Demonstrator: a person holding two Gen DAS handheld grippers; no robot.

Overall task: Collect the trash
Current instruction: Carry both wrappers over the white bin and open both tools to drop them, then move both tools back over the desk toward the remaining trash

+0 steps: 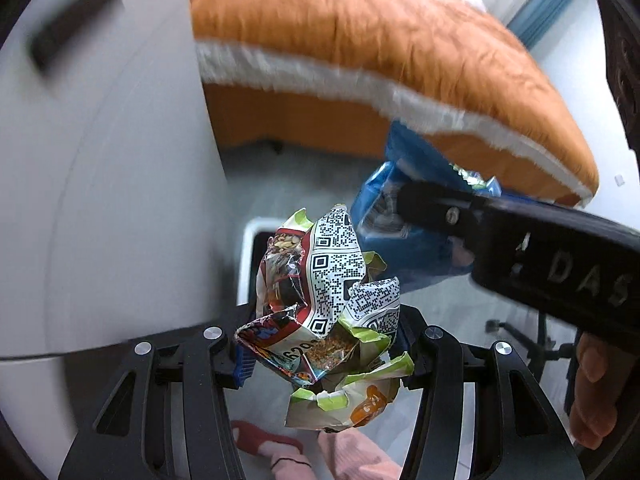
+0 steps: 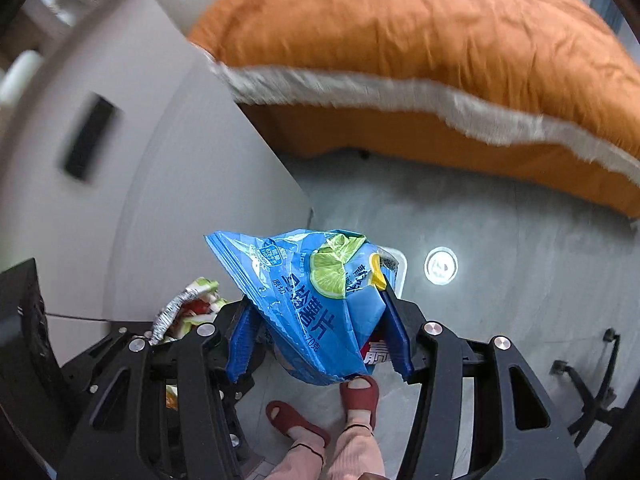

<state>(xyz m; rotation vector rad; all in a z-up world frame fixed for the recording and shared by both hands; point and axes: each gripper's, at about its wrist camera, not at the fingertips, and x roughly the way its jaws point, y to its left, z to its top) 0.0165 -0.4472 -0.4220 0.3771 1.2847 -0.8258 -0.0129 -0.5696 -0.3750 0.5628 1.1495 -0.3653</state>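
In the left wrist view, my left gripper is shut on a crumpled green, white and red snack wrapper printed with QR codes. Behind the wrapper shows the rim of a white bin on the floor. My right gripper reaches in from the right, holding a blue bag. In the right wrist view, my right gripper is shut on that blue chip bag with a lime picture. The bin's rim peeks out behind it. The crumpled wrapper shows at the left.
A bed with an orange quilt fills the top. A white cabinet stands at the left. The person's feet in red slippers stand on the grey floor. A round white floor fitting and a chair base lie to the right.
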